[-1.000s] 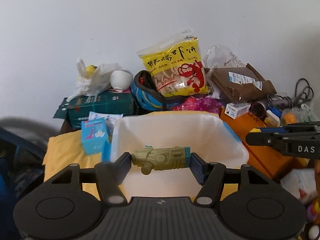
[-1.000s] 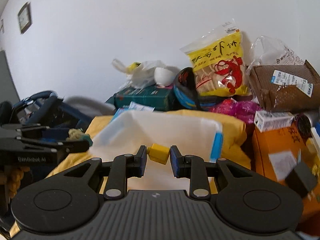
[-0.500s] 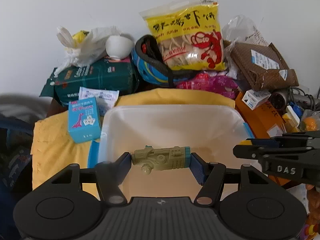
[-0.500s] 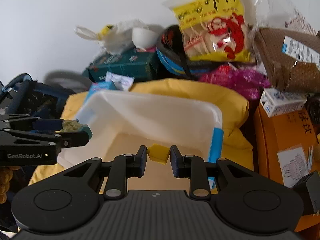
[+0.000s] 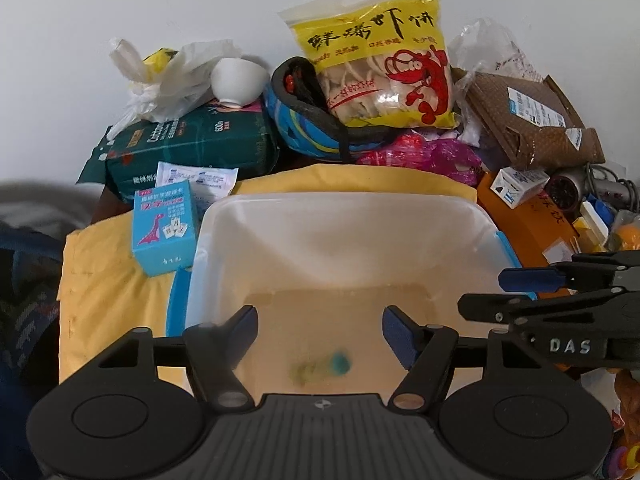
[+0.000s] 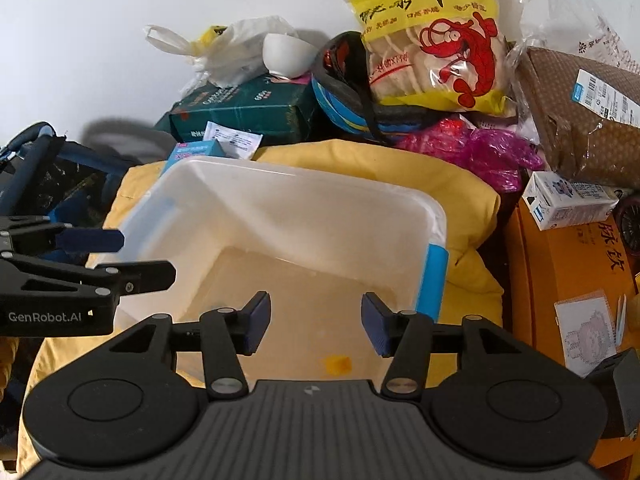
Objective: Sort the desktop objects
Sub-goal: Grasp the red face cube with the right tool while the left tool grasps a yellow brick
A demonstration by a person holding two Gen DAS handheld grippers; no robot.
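You're at a cluttered home desk against a plain white wall [image 5: 120,8]. A snack bag [image 5: 376,56], a bowl [image 5: 238,82], a hair dryer [image 5: 568,190] and cartons crowd it.

plain white wall [image 5: 160,8] behind, even soft light (no window visible), yellow cloth [image 5: 104,280] underneath

"DAS" on right claw [image 5: 568,346], "GenRobot.AI" on left claw [image 6: 44,316]
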